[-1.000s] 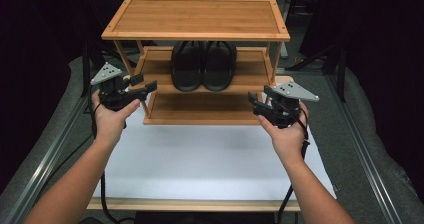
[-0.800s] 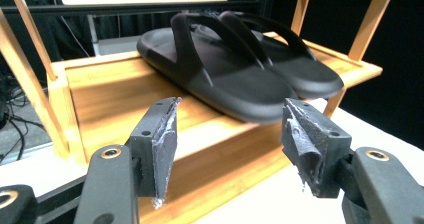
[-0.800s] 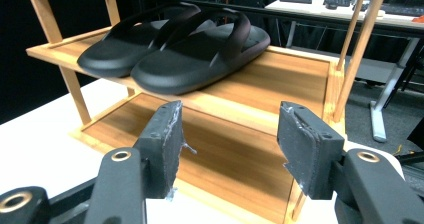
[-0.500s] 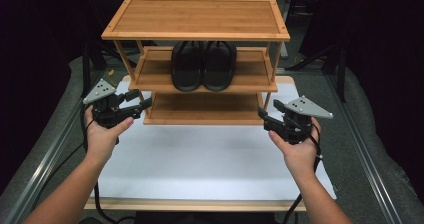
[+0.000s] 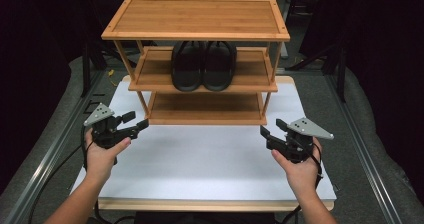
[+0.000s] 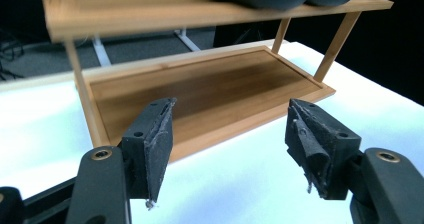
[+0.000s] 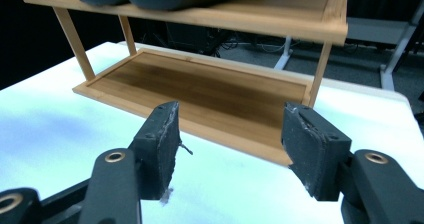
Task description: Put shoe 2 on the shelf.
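While the three-tier bamboo shoe rack [image 5: 197, 69] stood at the upper centre of the white table top [image 5: 205, 159] with a pair of black rubber sandals [image 5: 204, 64] on its middle shelf, the left gripper [image 5: 136, 123] at lower left and the right gripper [image 5: 264, 134] at lower right hung near its bottom shelf, jaws apart, just widened, empty

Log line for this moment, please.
left gripper: open, empty | right gripper: open, empty | sandals: middle shelf | rack: on table
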{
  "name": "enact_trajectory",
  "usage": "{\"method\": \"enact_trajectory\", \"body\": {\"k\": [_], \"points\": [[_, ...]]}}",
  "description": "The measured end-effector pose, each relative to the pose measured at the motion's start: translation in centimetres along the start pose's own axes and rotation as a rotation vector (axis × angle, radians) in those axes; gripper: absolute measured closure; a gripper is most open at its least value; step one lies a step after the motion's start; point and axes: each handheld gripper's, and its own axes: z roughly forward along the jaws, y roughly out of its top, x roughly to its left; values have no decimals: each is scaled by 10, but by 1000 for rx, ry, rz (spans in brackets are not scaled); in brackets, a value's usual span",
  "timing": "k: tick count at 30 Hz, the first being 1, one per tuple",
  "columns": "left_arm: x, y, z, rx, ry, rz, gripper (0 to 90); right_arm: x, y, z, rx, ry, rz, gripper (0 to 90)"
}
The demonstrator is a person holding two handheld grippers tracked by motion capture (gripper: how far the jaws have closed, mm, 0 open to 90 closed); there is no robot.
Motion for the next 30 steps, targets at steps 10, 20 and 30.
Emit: {"method": "enact_trajectory", "body": {"k": [10, 20, 30], "points": [[12, -38, -13, 9, 49, -45, 358, -1, -32, -3, 27, -60, -12, 399], [9, -64, 4, 72, 78, 47, 351, -5, -65, 2, 64, -89, 18, 399], [12, -83, 22, 137, 38, 43, 352, -8, -96, 17, 125, -96, -12, 401]]}}
